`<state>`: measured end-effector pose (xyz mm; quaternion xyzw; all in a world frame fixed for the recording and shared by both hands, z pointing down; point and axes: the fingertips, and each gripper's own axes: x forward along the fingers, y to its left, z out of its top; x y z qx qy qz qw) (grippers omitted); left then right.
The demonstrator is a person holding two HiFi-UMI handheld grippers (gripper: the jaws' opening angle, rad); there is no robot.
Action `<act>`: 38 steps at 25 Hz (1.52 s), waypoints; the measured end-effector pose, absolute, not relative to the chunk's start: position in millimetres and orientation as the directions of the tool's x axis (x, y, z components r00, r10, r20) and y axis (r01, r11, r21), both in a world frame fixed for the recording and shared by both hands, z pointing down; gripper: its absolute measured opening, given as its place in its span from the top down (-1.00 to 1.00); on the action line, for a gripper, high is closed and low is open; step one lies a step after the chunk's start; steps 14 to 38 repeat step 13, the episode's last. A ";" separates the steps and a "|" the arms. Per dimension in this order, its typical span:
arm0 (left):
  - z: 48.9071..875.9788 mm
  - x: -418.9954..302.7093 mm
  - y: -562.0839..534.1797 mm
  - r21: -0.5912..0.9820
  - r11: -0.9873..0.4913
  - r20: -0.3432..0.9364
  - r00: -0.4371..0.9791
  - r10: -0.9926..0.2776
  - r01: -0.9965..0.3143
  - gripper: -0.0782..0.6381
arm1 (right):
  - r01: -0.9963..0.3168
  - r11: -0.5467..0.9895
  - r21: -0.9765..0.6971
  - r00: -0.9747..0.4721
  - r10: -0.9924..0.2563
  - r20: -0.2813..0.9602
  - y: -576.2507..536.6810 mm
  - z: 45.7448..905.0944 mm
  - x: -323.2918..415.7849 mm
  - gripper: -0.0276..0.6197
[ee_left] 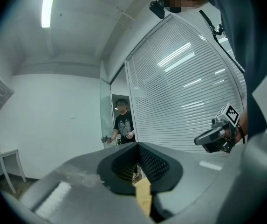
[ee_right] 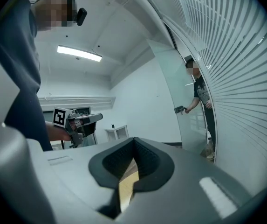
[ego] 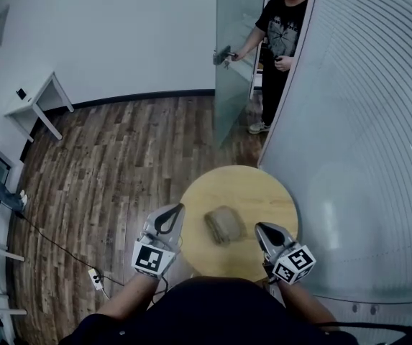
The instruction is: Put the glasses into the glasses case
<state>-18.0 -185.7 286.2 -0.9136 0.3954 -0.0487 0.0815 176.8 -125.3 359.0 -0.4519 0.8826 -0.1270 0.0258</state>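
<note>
Both hands are held low and level in front of me, forearms running back to my body at the near edge of the head view. The left gripper (ego: 176, 209) sits over the near-left rim of the round wooden table (ego: 243, 184), nose aimed far and slightly right. The right gripper (ego: 260, 227) is over the near-right part of the top, nose aimed far and slightly left. They angle in on the glasses case (ego: 224, 225), which lies about mid-table between them. The right tip is just beside the case's right end and the left tip is a bit further off; I see no contact on either side. The left gripper view shows its tips pressed together, with only tabletop showing through the notch behind them. The right gripper view shows the same, tips met and pinching nothing. The case is tan and lies flat; it's too small for me to read its lid. At the far side a person (ego: 279, 38) stands at a glass door (ego: 233, 85), hand on the handle (ego: 222, 54). A white side table (ego: 34, 100) is far left on the wood floor (ego: 119, 164), and a slatted wall (ego: 364, 121) runs down the right.
</note>
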 end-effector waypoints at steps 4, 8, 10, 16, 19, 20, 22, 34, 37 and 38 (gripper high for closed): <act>290.5 -15.5 -181.0 -0.169 -0.677 0.025 0.684 -0.729 -0.716 0.78 | -0.790 0.561 -0.249 -0.592 -0.802 0.072 -120.7 362.9 175.6 0.89; 298.9 -21.0 -179.7 -0.177 -0.678 0.033 0.684 -0.728 -0.713 0.78 | -0.790 0.561 -0.246 -0.593 -0.801 0.079 -117.4 366.9 168.6 0.89; 301.7 -24.3 -171.8 -0.161 -0.679 0.037 0.683 -0.730 -0.716 0.78 | -0.792 0.557 -0.250 -0.592 -0.801 0.088 -109.3 369.5 164.8 0.89; 306.8 -29.8 -155.3 -0.158 -0.683 0.055 0.684 -0.727 -0.713 0.78 | -0.793 0.550 -0.261 -0.588 -0.804 0.090 -94.3 371.1 158.6 0.89; 306.8 -29.8 -155.3 -0.158 -0.683 0.055 0.684 -0.727 -0.713 0.78 | -0.793 0.550 -0.261 -0.588 -0.804 0.090 -94.3 371.1 158.6 0.89; 306.8 -29.8 -155.3 -0.158 -0.683 0.055 0.684 -0.727 -0.713 0.78 | -0.793 0.550 -0.261 -0.588 -0.804 0.090 -94.3 371.1 158.6 0.89; 306.8 -29.8 -155.3 -0.158 -0.683 0.055 0.684 -0.727 -0.713 0.78 | -0.793 0.550 -0.261 -0.588 -0.804 0.090 -94.3 371.1 158.6 0.89; 306.8 -29.8 -155.3 -0.158 -0.683 0.055 0.684 -0.727 -0.713 0.78 | -0.793 0.550 -0.261 -0.588 -0.804 0.090 -94.3 371.1 158.6 0.89; 306.8 -29.8 -155.3 -0.158 -0.683 0.055 0.684 -0.727 -0.713 0.78 | -0.793 0.550 -0.261 -0.588 -0.804 0.090 -94.3 371.1 158.6 0.89; 306.8 -29.8 -155.3 -0.158 -0.683 0.055 0.684 -0.727 -0.713 0.78 | -0.793 0.550 -0.261 -0.588 -0.804 0.090 -94.3 371.1 158.6 0.89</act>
